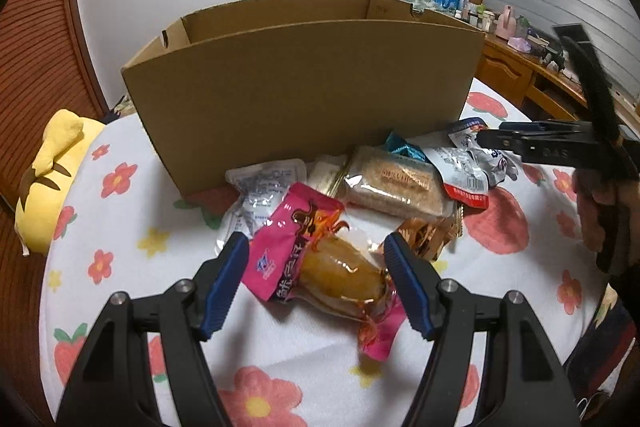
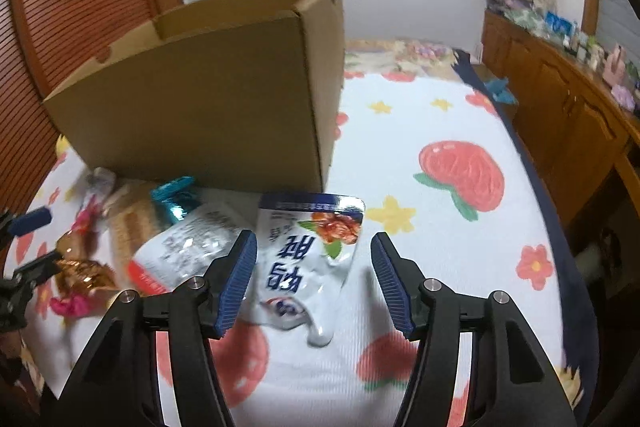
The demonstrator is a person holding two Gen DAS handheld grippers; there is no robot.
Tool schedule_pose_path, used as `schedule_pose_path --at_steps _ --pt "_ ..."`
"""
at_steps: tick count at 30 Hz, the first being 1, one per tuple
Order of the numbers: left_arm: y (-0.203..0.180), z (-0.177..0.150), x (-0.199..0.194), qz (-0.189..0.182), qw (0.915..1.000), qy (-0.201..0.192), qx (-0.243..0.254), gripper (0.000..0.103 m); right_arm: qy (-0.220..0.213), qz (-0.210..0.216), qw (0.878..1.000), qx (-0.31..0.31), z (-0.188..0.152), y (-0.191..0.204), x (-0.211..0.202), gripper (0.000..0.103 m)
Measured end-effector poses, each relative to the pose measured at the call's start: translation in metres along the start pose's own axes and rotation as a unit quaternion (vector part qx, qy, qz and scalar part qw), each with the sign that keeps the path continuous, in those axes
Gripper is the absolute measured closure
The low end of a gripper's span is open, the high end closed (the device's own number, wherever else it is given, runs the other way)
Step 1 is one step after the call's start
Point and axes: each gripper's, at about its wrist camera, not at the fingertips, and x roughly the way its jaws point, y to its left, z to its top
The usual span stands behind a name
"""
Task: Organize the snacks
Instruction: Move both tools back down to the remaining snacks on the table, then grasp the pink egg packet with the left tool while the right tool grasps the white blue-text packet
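Right wrist view blurs snacks point(image 2: 132, 227) beside box point(image 2: 200, 115)

Your box point(image 1: 304, 95): matt cardboard | pink snack pack point(image 1: 320, 259): glossy plastic film | bedsheet point(image 2: 440, 227): ribbed cloth | finger pads point(image 1: 228, 283): ridged blue rubber-like

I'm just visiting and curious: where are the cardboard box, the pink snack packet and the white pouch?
cardboard box point(image 1: 304, 95), left wrist view, front wall.
pink snack packet point(image 1: 288, 247), left wrist view, pink end.
white pouch point(image 2: 304, 259), right wrist view, printed face.
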Motion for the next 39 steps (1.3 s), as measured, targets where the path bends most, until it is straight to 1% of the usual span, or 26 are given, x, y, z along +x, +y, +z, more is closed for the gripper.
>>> schedule_pose_path --at_steps 3,5,9,10,11,13,16,19,21,23,25,29,32,35,39 --pt "0.003 -0.004 0.0 -0.005 1.0 0.003 -0.006 0.032 0.024 0.01 1.0 0.008 0.001 -0.004 0.014 0.038" --pt "0.004 -0.006 -0.002 -0.007 0.9999 0.003 -0.007 0.032 0.024 0.011 1.0 0.002 0.001 -0.004 0.015 0.035" --pt "0.006 -0.01 -0.004 -0.012 0.9999 0.006 -0.01 0.032 0.028 0.012 0.999 -0.019 0.0 0.003 0.015 0.036" --pt "0.006 -0.011 -0.004 -0.013 0.9998 0.007 -0.011 0.031 0.029 0.012 0.999 -0.022 -0.001 0.004 0.014 0.038" --pt "0.006 -0.012 -0.006 -0.013 0.9998 0.007 -0.011 0.031 0.028 0.012 0.999 -0.024 -0.002 0.005 0.013 0.044" --pt "0.008 -0.015 -0.008 -0.016 0.9997 0.008 -0.015 0.031 0.032 0.018 0.999 -0.035 -0.005 0.009 0.012 0.048" --pt "0.013 -0.017 -0.008 -0.026 0.9992 0.011 -0.03 0.029 0.036 0.02 0.997 -0.058 -0.009 0.019 0.011 0.052" --pt "0.017 -0.019 -0.005 -0.034 0.9984 0.013 -0.043 0.026 0.037 0.023 0.997 -0.064 -0.011 0.021 0.009 0.054" --pt "0.018 -0.019 -0.003 -0.04 0.998 0.016 -0.047 0.026 0.035 0.024 0.997 -0.065 -0.013 0.02 0.007 0.056" --pt "0.017 -0.018 0.0 -0.041 0.9976 0.021 -0.052 0.026 0.03 0.027 0.997 -0.061 -0.013 0.018 0.003 0.06" --pt "0.016 -0.016 0.001 -0.04 0.9975 0.024 -0.054 0.026 0.03 0.032 0.997 -0.06 -0.016 0.018 -0.002 0.06" --pt "0.014 -0.014 0.0 -0.05 0.9969 0.021 -0.056 0.026 0.027 0.035 0.997 -0.068 -0.024 0.014 -0.011 0.061" --pt "0.012 -0.012 0.0 -0.05 0.9973 0.022 -0.049 0.026 0.023 0.036 0.996 -0.075 -0.031 0.022 -0.019 0.062" --pt "0.01 -0.01 0.007 -0.04 0.9977 0.034 -0.042 0.026 0.019 0.042 0.996 -0.076 -0.039 0.024 -0.027 0.063" --pt "0.013 -0.01 0.018 -0.035 0.9967 0.052 -0.051 0.026 0.012 0.039 0.996 -0.075 -0.047 0.025 -0.03 0.062"
